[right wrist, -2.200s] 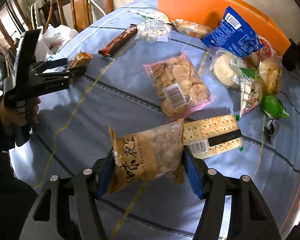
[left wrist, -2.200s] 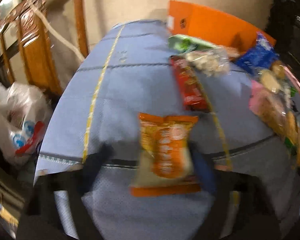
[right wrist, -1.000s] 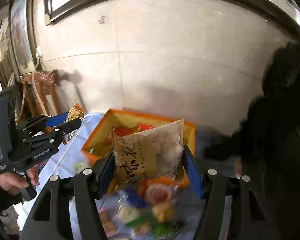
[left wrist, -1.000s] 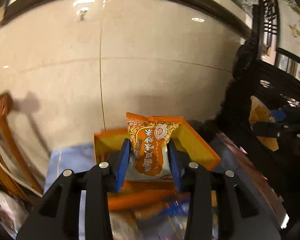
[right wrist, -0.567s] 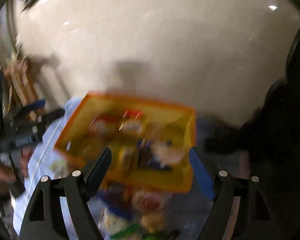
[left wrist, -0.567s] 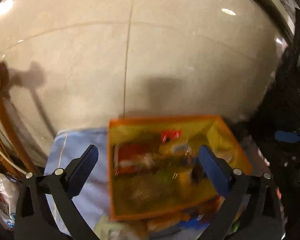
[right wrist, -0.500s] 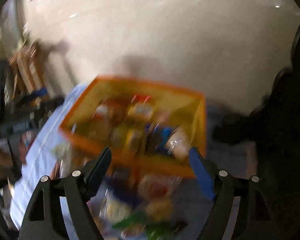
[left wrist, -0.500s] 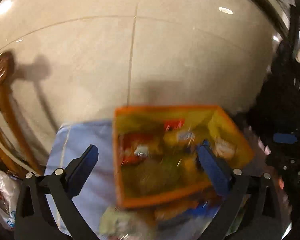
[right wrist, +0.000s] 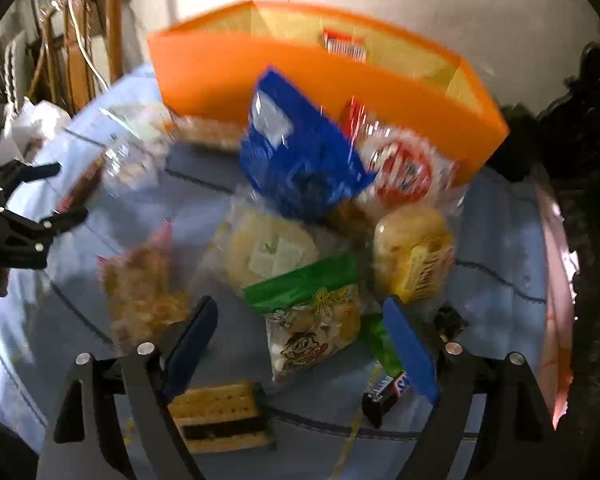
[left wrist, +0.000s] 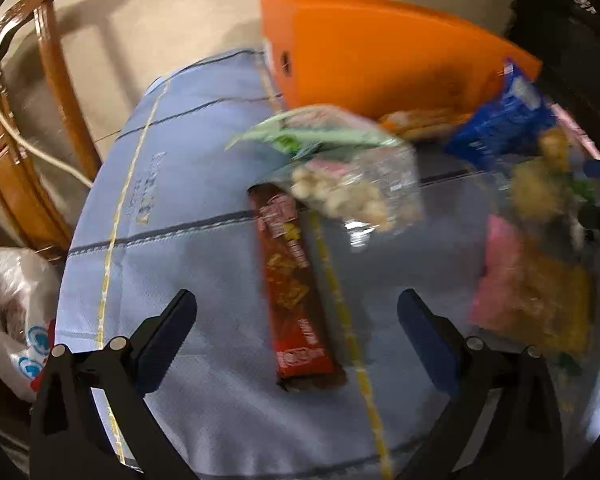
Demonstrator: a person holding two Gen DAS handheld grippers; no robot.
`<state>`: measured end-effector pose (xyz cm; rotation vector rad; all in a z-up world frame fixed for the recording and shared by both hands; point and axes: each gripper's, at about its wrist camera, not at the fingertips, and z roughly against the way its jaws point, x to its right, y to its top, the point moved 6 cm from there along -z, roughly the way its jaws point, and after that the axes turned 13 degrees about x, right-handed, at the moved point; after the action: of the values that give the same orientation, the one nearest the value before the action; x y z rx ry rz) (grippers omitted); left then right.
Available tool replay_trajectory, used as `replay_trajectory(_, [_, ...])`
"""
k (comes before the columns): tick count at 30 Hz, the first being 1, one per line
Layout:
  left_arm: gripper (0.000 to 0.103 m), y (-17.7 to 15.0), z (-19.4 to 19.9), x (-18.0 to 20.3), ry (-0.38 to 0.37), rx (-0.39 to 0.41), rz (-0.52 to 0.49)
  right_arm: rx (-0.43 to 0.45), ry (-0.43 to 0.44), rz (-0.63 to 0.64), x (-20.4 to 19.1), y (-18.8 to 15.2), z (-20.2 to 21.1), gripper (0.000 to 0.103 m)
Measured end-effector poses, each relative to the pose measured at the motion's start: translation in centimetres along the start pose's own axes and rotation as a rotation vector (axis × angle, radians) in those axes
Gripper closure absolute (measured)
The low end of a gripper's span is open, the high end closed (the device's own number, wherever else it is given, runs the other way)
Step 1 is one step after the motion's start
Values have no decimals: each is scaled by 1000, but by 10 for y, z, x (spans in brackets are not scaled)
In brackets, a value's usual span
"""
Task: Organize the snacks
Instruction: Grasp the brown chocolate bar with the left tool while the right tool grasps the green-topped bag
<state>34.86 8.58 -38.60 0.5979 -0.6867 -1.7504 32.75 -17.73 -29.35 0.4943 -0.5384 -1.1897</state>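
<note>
A: Left gripper (left wrist: 296,312) and right gripper (right wrist: 300,324)?
B: Both released and empty; jaws just widened. The packets clamped a second ago are gone.
A: Snacks?
B: Long red wrapped bar (left wrist: 292,292) on blue cloth (left wrist: 188,208); rigid orange box (right wrist: 260,76) behind.

Dim warm light, motion blur, fisheye-bent edges.

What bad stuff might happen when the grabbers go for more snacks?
The right gripper has its jaws open over crowded snacks, so it might catch the green-topped bag and the green packet together. The left gripper might nudge the long red bar away. The picture is blurry, so aiming is uncertain.
</note>
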Motion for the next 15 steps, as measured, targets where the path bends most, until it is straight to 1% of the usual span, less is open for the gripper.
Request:
replay_trajectory(1, [4, -4, -6, -4, 11, -19, 22, -26, -16, 11, 1, -3, -10, 18])
replay_trajectory(2, [4, -6, -11, -11, -3, -22, 86, -34, -25, 8, 3, -4, -14, 18])
replay_trajectory(4, [5, -4, -12, -19, 10, 4, 124, -41, 5, -64, 10, -8, -22, 22])
replay_trajectory(5, [5, -4, -13, -19, 10, 9, 126, -46, 26, -98, 12, -12, -22, 41])
replay_trajectory(6, [5, -4, -12, -21, 6, 16, 127, -74, 37, -128, 15, -17, -25, 48])
replay_trajectory(7, [13, -5, -10, -24, 6, 30, 130, -70, 38, -134, 16, -18, -24, 50])
replay_trajectory(8, [40, -5, -7, -26, 21, 44, 130, -65, 51, -150, 17, -20, -20, 55])
replay_trajectory(9, [54, -3, -4, -32, 16, 61, 150, -59, 54, -161, 18, -21, -16, 57])
replay_trajectory(10, [80, -3, -2, -36, -1, 64, 177, -46, 54, -173, 19, -21, -10, 58])
replay_trajectory(11, [80, -4, 1, -42, -24, 60, 209, -37, 64, -188, 19, -22, -5, 59])
replay_trajectory(12, [80, -6, 2, -43, -35, 58, 206, -29, 73, -200, 20, -23, 1, 59])
replay_trajectory(14, [80, -8, 6, -40, -34, 55, 155, -25, 89, -220, 20, -25, 7, 59])
replay_trajectory(15, [80, -5, 8, -37, -32, 54, 146, -17, 92, -224, 19, -24, 10, 59])
